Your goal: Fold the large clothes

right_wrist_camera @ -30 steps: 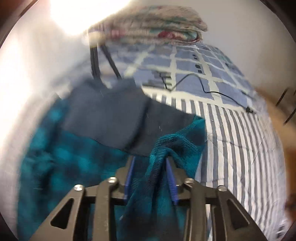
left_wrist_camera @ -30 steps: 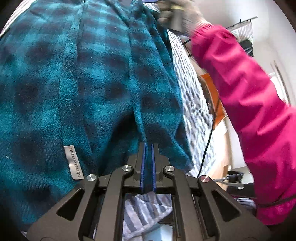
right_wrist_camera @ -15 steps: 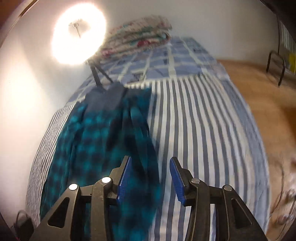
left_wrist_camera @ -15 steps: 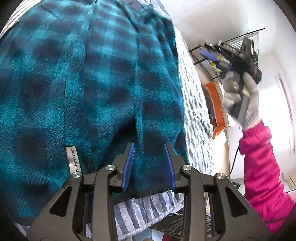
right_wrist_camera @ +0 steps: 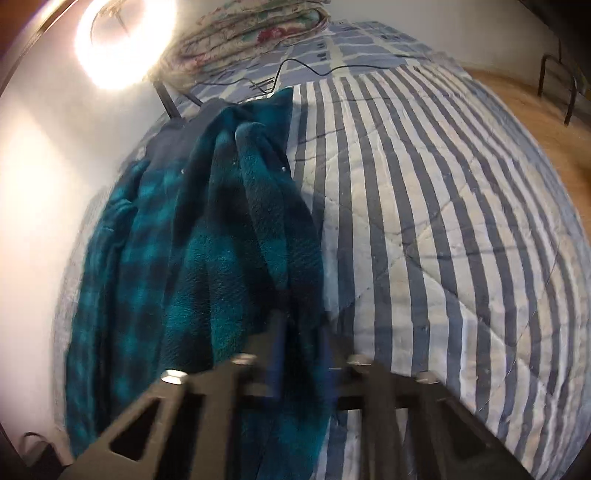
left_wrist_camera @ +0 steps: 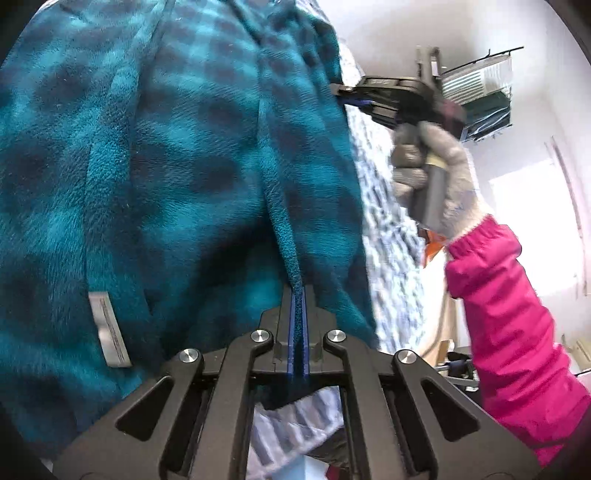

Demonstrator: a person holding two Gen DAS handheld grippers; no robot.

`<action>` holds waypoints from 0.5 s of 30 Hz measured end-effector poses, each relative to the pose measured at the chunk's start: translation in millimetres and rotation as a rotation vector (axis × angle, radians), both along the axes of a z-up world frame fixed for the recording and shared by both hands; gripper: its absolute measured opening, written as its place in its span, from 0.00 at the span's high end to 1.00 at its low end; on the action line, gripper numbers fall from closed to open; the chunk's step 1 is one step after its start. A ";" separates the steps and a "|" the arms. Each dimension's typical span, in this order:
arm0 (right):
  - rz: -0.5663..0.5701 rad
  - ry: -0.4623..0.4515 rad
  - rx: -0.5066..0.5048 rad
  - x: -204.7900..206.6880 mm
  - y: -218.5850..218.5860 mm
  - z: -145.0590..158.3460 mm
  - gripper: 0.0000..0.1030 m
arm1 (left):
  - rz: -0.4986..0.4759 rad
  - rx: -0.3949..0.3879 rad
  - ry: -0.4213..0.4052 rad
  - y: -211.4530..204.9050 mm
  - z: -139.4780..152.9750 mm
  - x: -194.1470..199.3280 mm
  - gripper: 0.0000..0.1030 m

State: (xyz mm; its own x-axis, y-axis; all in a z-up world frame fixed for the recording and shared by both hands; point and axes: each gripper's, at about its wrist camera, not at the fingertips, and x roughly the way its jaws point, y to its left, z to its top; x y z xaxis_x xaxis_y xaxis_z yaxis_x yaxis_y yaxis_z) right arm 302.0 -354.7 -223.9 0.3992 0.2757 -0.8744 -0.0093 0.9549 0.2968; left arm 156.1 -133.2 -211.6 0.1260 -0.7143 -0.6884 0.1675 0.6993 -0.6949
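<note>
A teal and black plaid fleece garment [left_wrist_camera: 166,166] lies on a striped bed. My left gripper [left_wrist_camera: 298,295] is shut on a ridge of the fleece near its right edge. A grey label [left_wrist_camera: 109,332] sits on the fleece to the left. The right gripper [left_wrist_camera: 354,98], held by a gloved hand with a pink sleeve, touches the fleece's right edge farther up. In the right wrist view the fleece [right_wrist_camera: 207,236] runs between the fingers of my right gripper [right_wrist_camera: 301,332]; the view is blurred, and the jaws look partly closed around a fold.
The blue and white striped quilt [right_wrist_camera: 424,221] covers the bed to the right of the fleece. A folded floral blanket [right_wrist_camera: 251,33], a ring light [right_wrist_camera: 122,40] and a black cable [right_wrist_camera: 314,70] are at the far end. Wooden floor [right_wrist_camera: 535,122] lies beyond the bed's right edge.
My left gripper opened and has shut again on the fleece ridge. My right gripper let go, lifted away, then came back down onto the fleece's right edge.
</note>
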 end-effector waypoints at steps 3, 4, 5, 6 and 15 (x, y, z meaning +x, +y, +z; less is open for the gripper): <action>-0.002 -0.037 -0.086 1.8 6.8 9.9 0.96 | 0.016 0.011 -0.025 4.7 11.1 -9.9 1.00; -0.009 -0.043 -0.090 1.3 6.4 12.2 0.96 | 0.025 0.042 -0.042 5.0 12.3 -11.9 1.00; -0.010 -0.044 -0.081 -1.0 6.0 14.8 0.94 | 0.029 0.056 -0.044 6.1 10.6 -10.9 1.00; -0.016 -0.037 -0.082 -3.0 5.0 17.8 0.92 | 0.033 0.049 -0.030 7.5 7.2 -9.2 1.00; 0.000 -0.039 -0.015 -106.4 4.9 69.9 0.70 | 0.011 0.074 -0.017 20.9 4.2 -13.7 0.75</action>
